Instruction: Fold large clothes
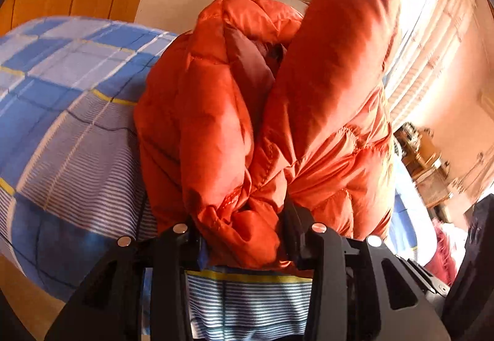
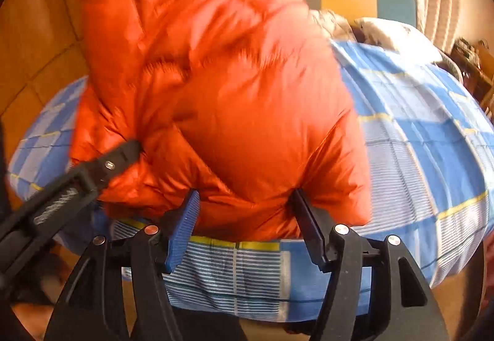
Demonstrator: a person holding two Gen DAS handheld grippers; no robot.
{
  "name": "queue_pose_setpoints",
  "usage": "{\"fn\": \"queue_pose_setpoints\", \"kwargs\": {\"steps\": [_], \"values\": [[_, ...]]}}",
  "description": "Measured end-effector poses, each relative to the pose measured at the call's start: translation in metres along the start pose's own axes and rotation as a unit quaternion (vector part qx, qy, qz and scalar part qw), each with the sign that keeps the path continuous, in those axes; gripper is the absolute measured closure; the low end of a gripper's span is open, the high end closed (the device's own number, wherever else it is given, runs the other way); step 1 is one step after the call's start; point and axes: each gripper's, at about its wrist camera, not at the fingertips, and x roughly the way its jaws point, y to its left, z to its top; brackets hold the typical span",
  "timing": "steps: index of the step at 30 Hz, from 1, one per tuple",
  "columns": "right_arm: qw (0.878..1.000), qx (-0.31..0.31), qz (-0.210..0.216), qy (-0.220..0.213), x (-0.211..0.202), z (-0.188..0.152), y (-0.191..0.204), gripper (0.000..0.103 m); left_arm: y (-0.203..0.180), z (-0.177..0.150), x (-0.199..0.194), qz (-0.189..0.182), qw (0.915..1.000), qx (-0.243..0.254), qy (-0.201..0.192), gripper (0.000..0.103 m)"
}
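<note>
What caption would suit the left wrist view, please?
Left hand-held gripper clamps a bunched orange puffer jacket above a blue plaid bedsheet.

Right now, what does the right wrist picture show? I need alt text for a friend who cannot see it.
A puffy orange jacket is bunched between the two fingers of the right gripper, above a bed with a blue checked cover. The left gripper reaches in from the left and presses into the jacket's side.

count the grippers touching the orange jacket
2: the left gripper clamps a bunched edge of the orange jacket; the right gripper bites its lower edge.
</note>
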Motion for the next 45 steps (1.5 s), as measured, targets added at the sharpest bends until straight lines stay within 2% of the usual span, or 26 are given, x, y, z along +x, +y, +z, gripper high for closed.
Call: {"fn": "queue_pose_setpoints", "kwargs": {"steps": [7, 13, 18, 19, 21, 23, 24, 28, 31, 38, 45], "values": [[1.000, -0.016, -0.019, 0.002, 0.004, -0.003, 0.002, 0.035, 0.007, 0.001, 0.003, -0.020, 0.9997, 0.011, 0.007, 0.066], [0.999, 0.012, -0.049, -0.005, 0.012, -0.005, 0.024, 0.032, 0.011, 0.007, 0.008, -0.028, 0.9991, 0.032, 0.010, 0.066], [0.998, 0.030, -0.053, 0.005, 0.008, -0.005, 0.026, 0.032, 0.009, 0.007, 0.009, -0.033, 0.9981, 0.050, 0.012, 0.066], [0.998, 0.033, -0.055, 0.011, 0.005, -0.004, 0.026, 0.033, 0.008, 0.007, 0.009, -0.033, 0.9979, 0.055, 0.012, 0.066], [0.998, 0.038, -0.056, 0.019, -0.002, 0.002, 0.024, 0.045, 0.010, 0.009, 0.008, -0.041, 0.9978, 0.052, 0.013, 0.067], [0.997, 0.045, -0.053, 0.026, -0.011, 0.006, 0.021, 0.049, 0.012, 0.010, 0.009, -0.045, 0.9973, 0.056, 0.014, 0.067], [0.997, 0.054, -0.049, 0.028, -0.017, 0.010, 0.019, 0.049, 0.010, 0.010, 0.010, -0.044, 0.9969, 0.064, 0.014, 0.067], [0.997, 0.065, -0.049, -0.009, -0.042, 0.035, 0.022, 0.049, 0.011, 0.012, 0.011, -0.050, 0.9951, 0.083, 0.016, 0.067], [0.995, 0.083, -0.047, -0.006, -0.036, 0.053, 0.028, 0.049, 0.010, 0.012, 0.011, -0.052, 0.9932, 0.104, 0.013, 0.067], [0.993, 0.092, -0.062, -0.028, -0.023, 0.084, 0.055, 0.049, 0.011, 0.013, 0.012, -0.071, 0.9861, 0.149, 0.012, 0.067], [0.992, 0.100, -0.060, -0.050, -0.018, 0.124, 0.051, 0.051, 0.009, 0.017, 0.014, -0.077, 0.9804, 0.180, 0.019, 0.067]]}}
